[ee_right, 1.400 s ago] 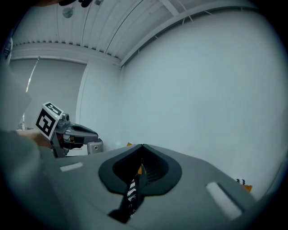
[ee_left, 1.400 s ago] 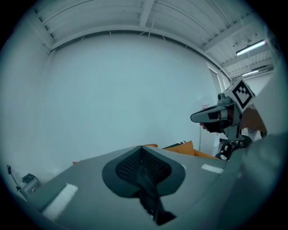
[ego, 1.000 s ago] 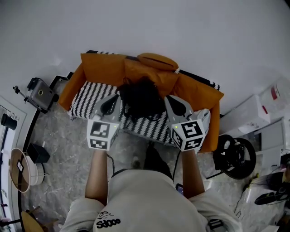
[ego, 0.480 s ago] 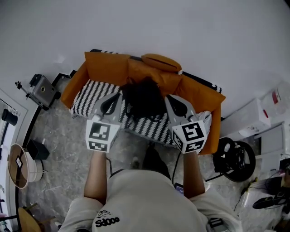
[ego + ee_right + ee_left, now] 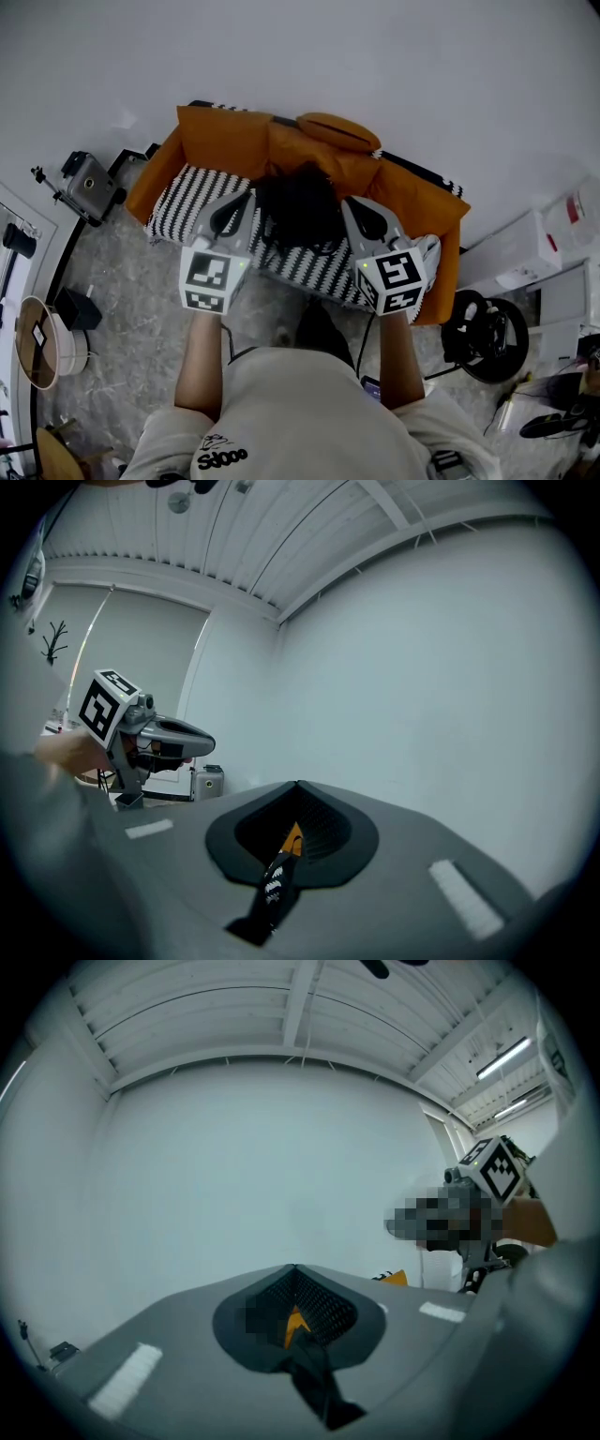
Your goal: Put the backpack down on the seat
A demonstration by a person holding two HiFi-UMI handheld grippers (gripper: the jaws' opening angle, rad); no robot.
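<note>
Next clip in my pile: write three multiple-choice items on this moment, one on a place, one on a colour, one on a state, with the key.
1. Where does the black fabric backpack show in the head view?
A. On the floor at the far left
B. Between the left gripper and the right gripper, over the black-and-white striped seat
C. On the white boxes at the right

2. What colour is the sofa's padded backrest?
A. Green
B. Blue
C. Orange

3. In what state is the right gripper?
A. Shut on a black strap
B. Wide open and empty
C. Shut on a cushion

Key: 1 B, the backpack lies between both grippers with the stripes beneath; 2 C, orange fabric covers the backrest; 3 A, the right gripper view shows the jaws closed with the strap pinched between them.
</note>
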